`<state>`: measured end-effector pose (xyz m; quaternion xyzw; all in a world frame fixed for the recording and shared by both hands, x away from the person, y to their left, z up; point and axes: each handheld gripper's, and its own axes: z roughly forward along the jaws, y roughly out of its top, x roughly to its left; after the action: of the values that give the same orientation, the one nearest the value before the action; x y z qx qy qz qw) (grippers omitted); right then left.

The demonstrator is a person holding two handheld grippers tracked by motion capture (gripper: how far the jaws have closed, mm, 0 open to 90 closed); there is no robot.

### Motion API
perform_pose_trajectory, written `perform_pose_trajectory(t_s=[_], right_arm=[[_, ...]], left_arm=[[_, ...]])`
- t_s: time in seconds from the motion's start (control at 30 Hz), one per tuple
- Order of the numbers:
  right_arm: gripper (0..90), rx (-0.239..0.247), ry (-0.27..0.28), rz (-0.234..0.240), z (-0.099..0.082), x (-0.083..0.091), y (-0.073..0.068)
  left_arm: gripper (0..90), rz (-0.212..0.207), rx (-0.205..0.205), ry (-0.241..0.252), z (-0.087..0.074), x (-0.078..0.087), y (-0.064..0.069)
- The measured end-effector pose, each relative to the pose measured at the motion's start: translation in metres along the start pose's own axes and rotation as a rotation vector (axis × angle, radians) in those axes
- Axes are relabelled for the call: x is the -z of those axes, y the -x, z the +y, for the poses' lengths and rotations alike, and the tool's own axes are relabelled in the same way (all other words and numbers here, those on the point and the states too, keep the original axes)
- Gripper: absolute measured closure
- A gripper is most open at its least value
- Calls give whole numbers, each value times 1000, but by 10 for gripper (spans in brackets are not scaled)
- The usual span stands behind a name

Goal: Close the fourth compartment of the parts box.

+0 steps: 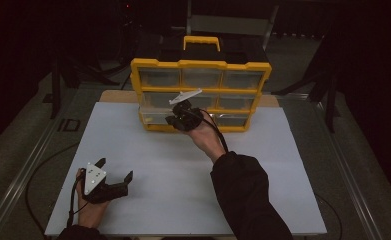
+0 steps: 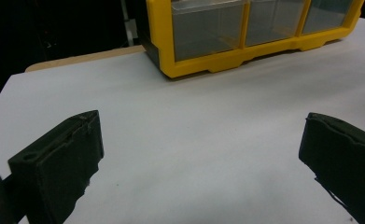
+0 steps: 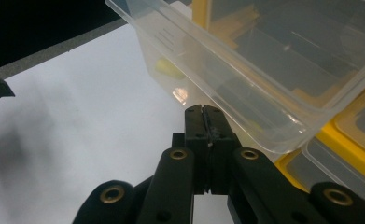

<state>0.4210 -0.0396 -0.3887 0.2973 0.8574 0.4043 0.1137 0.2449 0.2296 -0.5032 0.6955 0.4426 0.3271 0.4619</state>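
Nearest the person's edge of the tabletop (image 1: 148, 200), toward its left corner, the left gripper (image 1: 117, 176) rests idle on the white surface with its jaws spread wide and nothing between them; the left gripper view looks along those two black jaws over bare white sheet toward the yellow frame of the organizer (image 2: 208, 63). It appears to have no part in the work at present. Further in, the right gripper (image 1: 175, 120) is stretched out to the storage organizer (image 1: 200, 95), which stands at the far edge of the tabletop, about midway along it. In the right gripper view the right gripper (image 3: 203, 109) has its jaws pressed flat together, the tips sitting just under the lip of a clear plastic drawer (image 3: 245, 79) that juts out of the yellow frame. Whether a thin edge of that drawer is pinched between the jaws cannot be told; no gap shows between them. A small yellow object (image 3: 168, 70) lies inside the drawer, seen through its wall. Judging by this, the drawer in the lower left of the organizer is already drawn part of the way out, so the opening step looks under way or nearly done. What seems left is either to pull it fully clear or to push it back, and the other drawers in the rows above all appear seated in the frame and untouched.
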Motion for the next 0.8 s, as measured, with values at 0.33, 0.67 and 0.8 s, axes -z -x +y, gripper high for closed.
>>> perform_pose_trajectory(t_s=[0.33,0.67,0.8], right_arm=[[896,-12,13,-14,1,-1,2],[896,-28,26,-33,1,0,6],[896,-40,36,-40,1,-1,9]], left_arm=[[6,1,0,0,0,0,0],[6,2,0,0,0,0,0],[6,3,0,-1,0,0,0]])
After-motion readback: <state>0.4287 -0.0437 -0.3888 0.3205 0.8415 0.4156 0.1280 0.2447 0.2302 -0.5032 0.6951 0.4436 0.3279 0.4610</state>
